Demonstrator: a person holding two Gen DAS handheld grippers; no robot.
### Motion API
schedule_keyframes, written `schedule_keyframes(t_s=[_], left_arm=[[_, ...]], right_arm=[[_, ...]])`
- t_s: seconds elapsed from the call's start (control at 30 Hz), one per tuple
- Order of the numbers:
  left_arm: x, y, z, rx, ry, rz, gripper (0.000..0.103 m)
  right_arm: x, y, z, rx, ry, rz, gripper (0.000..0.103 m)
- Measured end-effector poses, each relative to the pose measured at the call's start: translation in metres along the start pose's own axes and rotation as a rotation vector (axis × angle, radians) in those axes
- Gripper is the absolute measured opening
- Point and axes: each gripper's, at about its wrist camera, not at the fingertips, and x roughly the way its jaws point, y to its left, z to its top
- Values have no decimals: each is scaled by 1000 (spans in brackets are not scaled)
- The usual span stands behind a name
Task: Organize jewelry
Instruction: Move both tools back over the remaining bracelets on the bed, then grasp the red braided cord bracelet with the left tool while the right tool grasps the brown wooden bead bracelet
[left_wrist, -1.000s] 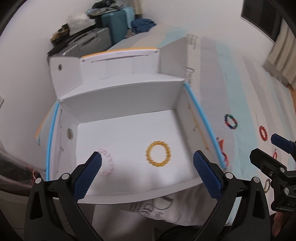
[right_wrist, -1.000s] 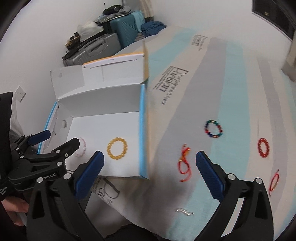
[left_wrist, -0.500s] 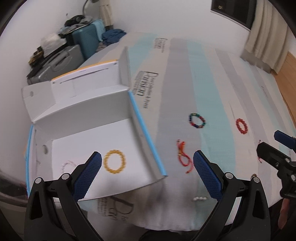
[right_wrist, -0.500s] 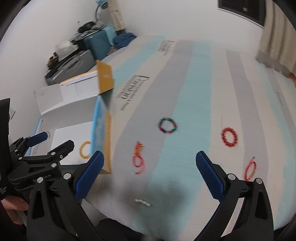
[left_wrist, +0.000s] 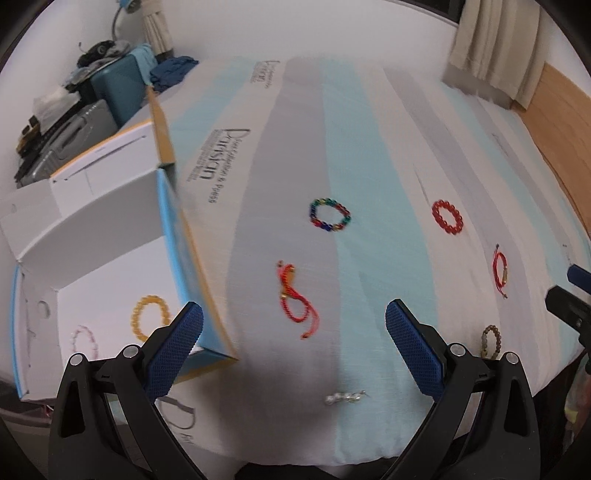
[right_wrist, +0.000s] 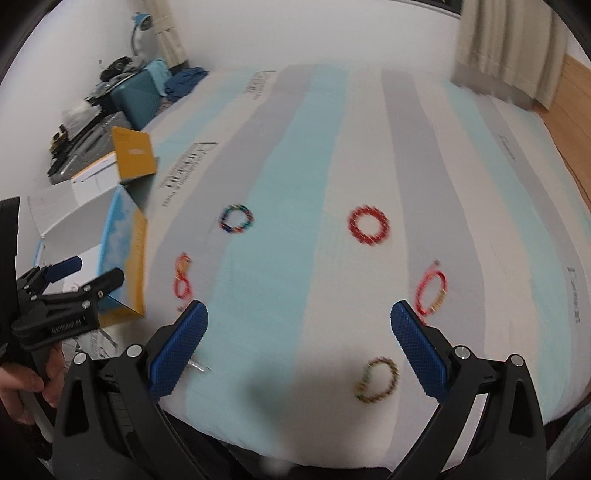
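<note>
Several bracelets lie on a striped bed: a multicolour bead bracelet (left_wrist: 330, 215) (right_wrist: 236, 219), a red bead bracelet (left_wrist: 447, 216) (right_wrist: 368, 225), a red cord bracelet (left_wrist: 295, 302) (right_wrist: 182, 281), a red string bracelet (left_wrist: 501, 270) (right_wrist: 431, 288), a brown bead bracelet (left_wrist: 491, 341) (right_wrist: 377, 379) and a small pearl piece (left_wrist: 345, 398). A white cardboard box (left_wrist: 107, 225) (right_wrist: 127, 254) at the left holds a yellow bead bracelet (left_wrist: 147, 317) and a pink one (left_wrist: 85, 341). My left gripper (left_wrist: 293, 341) is open and empty above the red cord bracelet. My right gripper (right_wrist: 297, 341) is open and empty above the bed's near edge.
Suitcases and clutter (left_wrist: 92, 107) stand by the wall behind the box. A curtain (left_wrist: 495, 48) and a wooden floor (left_wrist: 565, 122) are at the far right. The bed's near edge runs just under both grippers.
Both grippers have swung right, away from the box and over the bed. The box has slid to the left of both views; more bracelets have come into view.
</note>
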Motion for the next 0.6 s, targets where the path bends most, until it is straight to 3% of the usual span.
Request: schedule_keyframes(t_s=[0.23, 0.6], left_arm=[[31, -24, -6, 27, 29, -24, 97], [100, -30, -8, 14, 97, -47, 97]], right_arm=[[22, -41, -32, 59, 62, -43, 96], [77, -79, -73, 145, 181, -84, 95]])
